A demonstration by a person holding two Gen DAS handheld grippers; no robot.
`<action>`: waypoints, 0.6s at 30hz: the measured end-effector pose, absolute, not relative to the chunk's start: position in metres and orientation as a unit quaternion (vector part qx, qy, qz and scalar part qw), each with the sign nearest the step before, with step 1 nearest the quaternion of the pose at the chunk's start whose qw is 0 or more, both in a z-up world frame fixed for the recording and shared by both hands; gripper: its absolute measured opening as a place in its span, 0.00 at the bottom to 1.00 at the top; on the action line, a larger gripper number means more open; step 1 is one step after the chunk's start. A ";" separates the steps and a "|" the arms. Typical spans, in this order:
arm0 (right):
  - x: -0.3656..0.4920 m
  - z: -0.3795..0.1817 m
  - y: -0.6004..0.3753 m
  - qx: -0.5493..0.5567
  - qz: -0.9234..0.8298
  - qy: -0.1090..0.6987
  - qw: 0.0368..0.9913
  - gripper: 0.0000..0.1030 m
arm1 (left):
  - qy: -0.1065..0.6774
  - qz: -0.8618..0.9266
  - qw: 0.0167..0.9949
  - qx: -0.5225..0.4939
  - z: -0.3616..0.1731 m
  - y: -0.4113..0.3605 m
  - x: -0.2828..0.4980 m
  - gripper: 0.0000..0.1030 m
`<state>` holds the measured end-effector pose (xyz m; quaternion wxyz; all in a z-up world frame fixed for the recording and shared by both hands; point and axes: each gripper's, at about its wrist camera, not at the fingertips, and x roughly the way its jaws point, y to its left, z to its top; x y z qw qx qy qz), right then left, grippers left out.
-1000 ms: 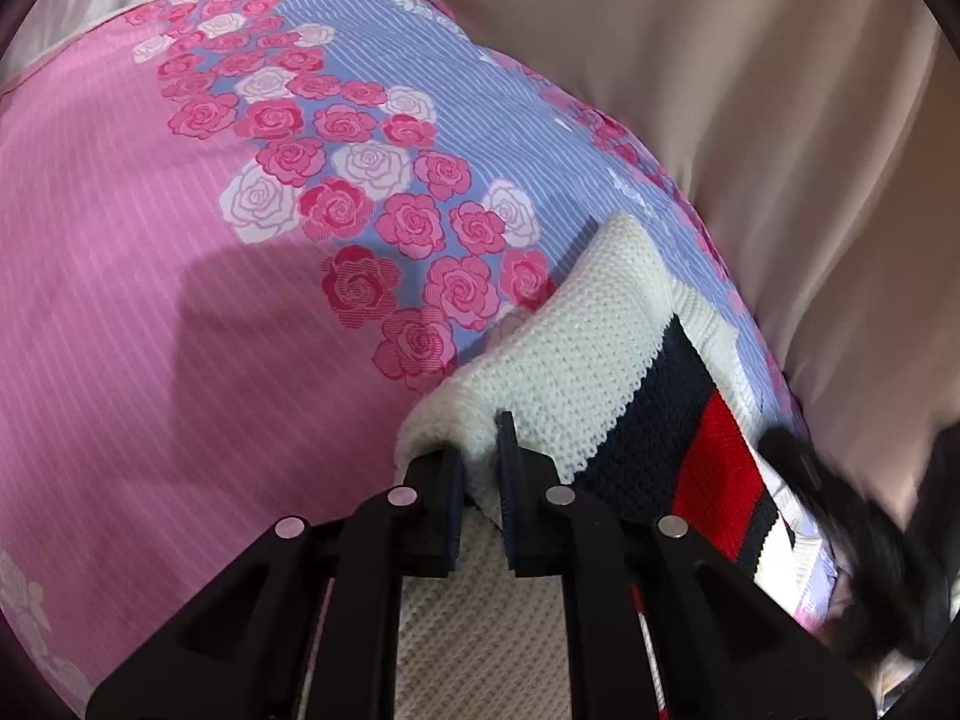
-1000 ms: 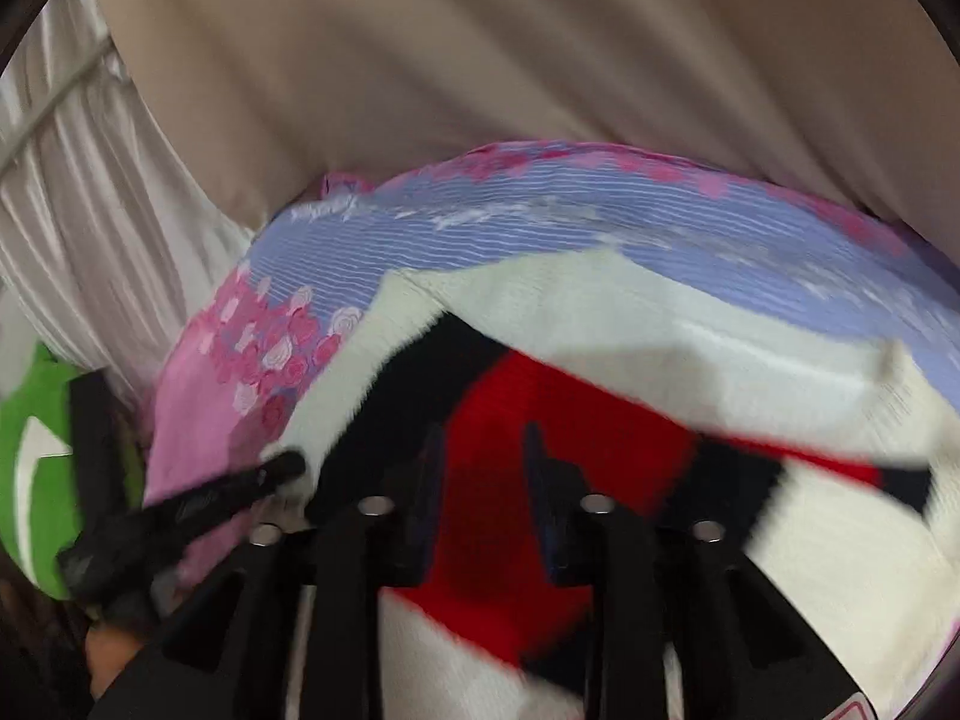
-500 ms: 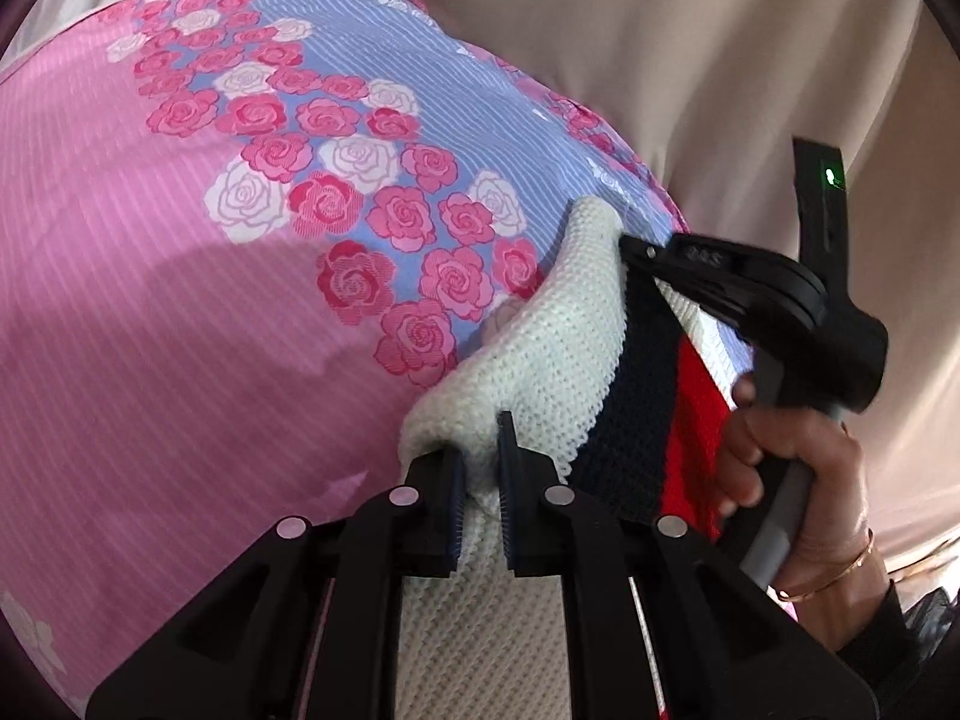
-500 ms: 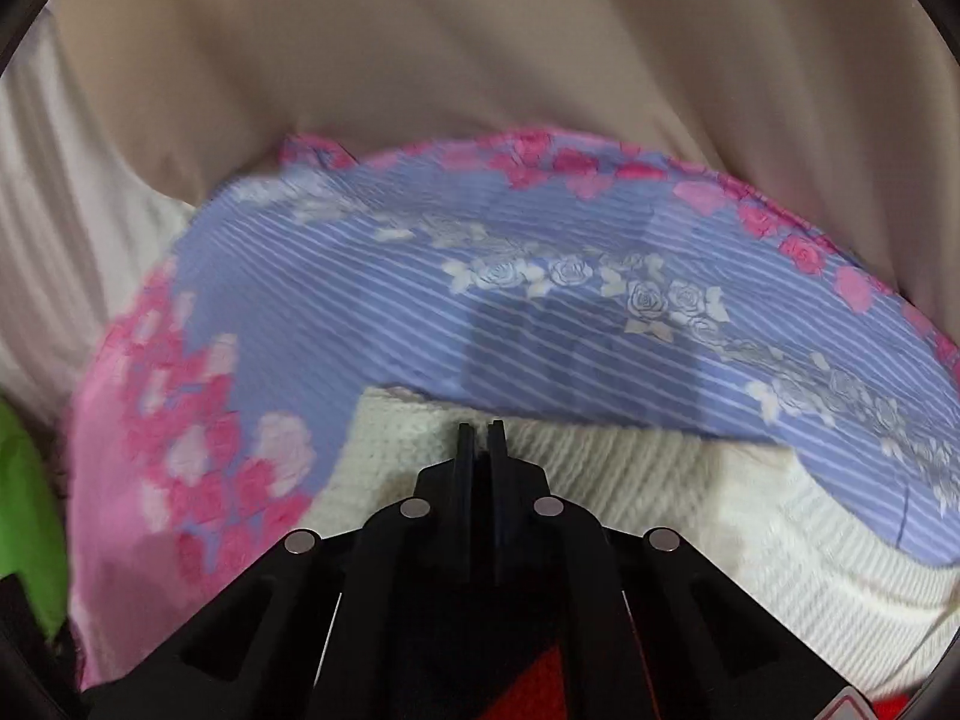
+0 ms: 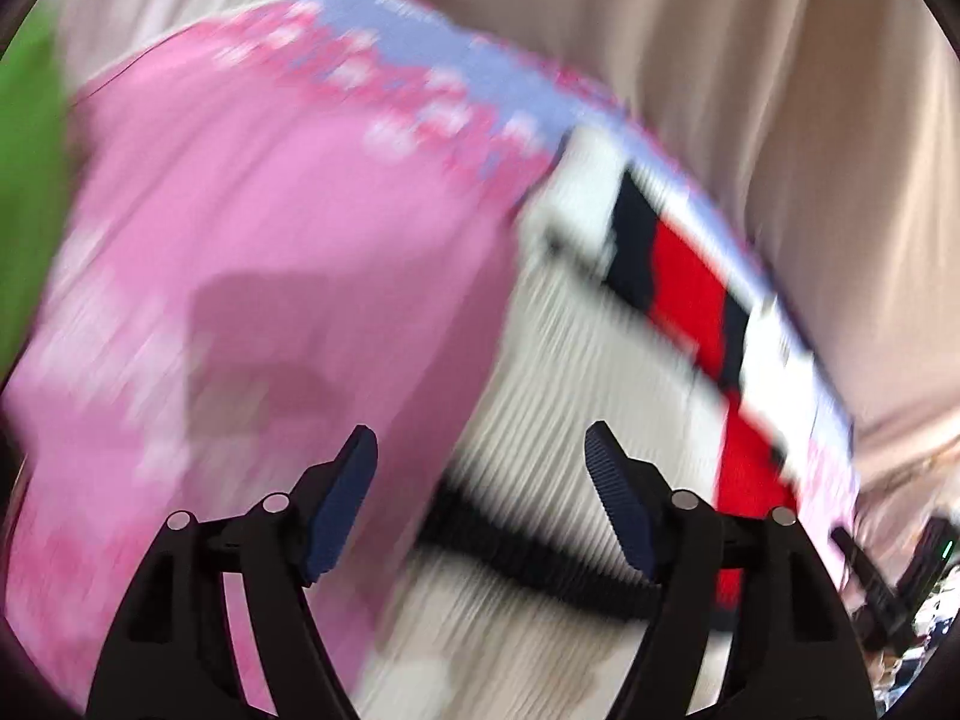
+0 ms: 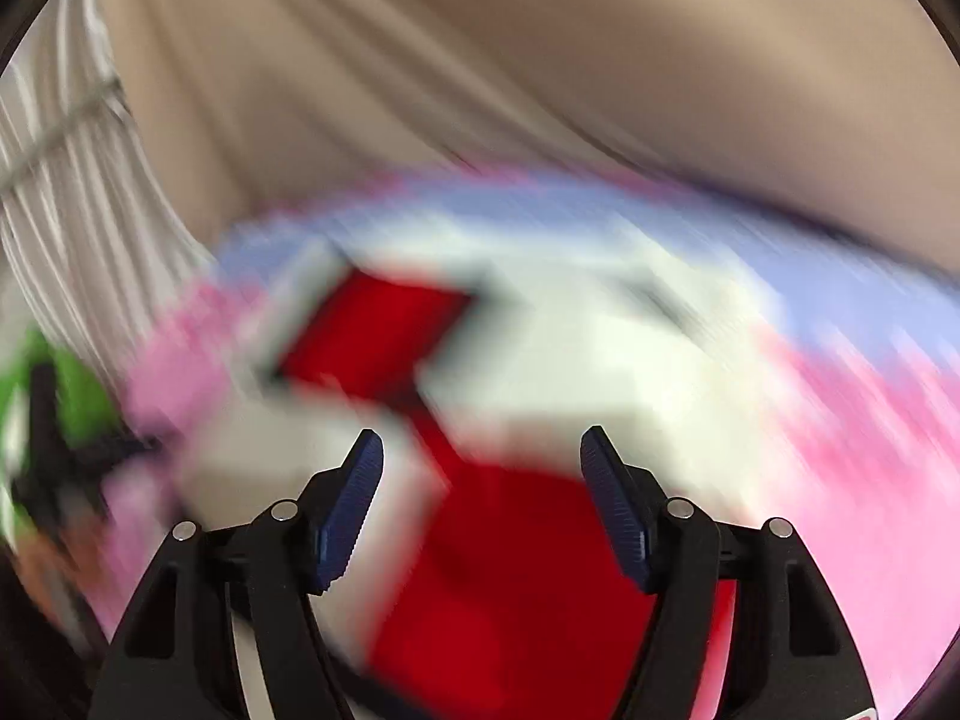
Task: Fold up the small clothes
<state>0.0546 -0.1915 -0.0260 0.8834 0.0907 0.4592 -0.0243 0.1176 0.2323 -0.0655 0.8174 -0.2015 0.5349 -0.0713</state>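
My left gripper (image 5: 480,456) has its jaws spreading apart with nothing pinched; between them I see the edge of the cream knitted sweater (image 5: 576,372) where it meets the pink bedsheet (image 5: 258,228). My right gripper (image 6: 480,456) is opening too, empty, hovering over the sweater's (image 6: 570,372) red panel. The sweater lies on the sheet, near its lilac far edge. Beige curtain (image 6: 480,60) hangs beyond. Both views are blurred.

My left gripper (image 5: 480,468) hung with its 2 jaws opening, nothing pinched between them, above the blurred white knit sweater (image 5: 576,372) with red and navy stripes on the pink floral sheet (image 5: 270,210).
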 end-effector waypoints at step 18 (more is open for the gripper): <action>-0.122 -0.101 -0.156 0.296 -0.030 0.523 0.799 0.09 | 0.602 -0.088 0.735 -0.299 -0.085 0.232 0.005 0.08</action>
